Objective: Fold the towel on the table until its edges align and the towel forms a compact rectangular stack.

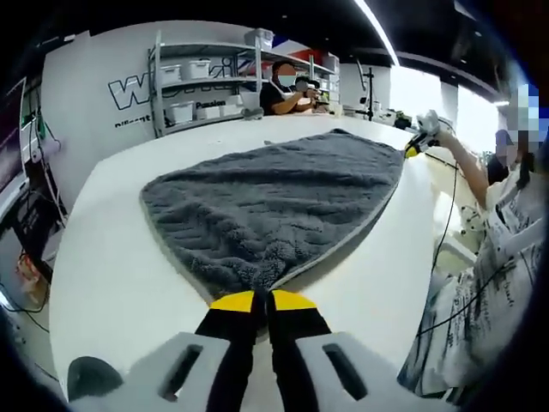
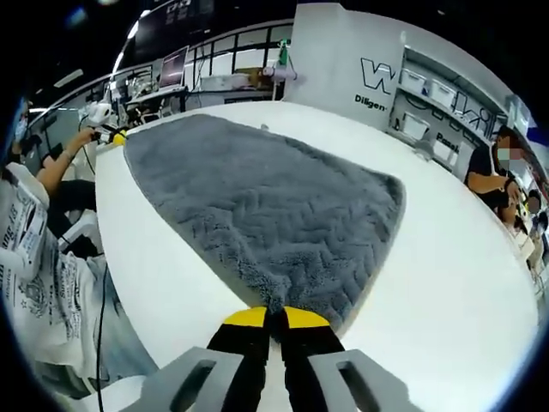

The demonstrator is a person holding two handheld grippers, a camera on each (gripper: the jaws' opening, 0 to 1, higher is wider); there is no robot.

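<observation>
The grey towel [image 1: 274,202] lies flat across the white table [image 1: 111,283], and the left gripper [image 1: 262,300] is clamped on one near corner of it. The right gripper [image 2: 276,317] is pinched on the other near corner, so uneven lifting could likely skew the fold, or thick pile could slip from either pinch.

Grey fluffy towel [image 1: 274,202] with herringbone texture and pale edge trim, spread flat and unfolded on the white counter [image 1: 111,275], filling the centre of the frame, near corner at lower centre
</observation>
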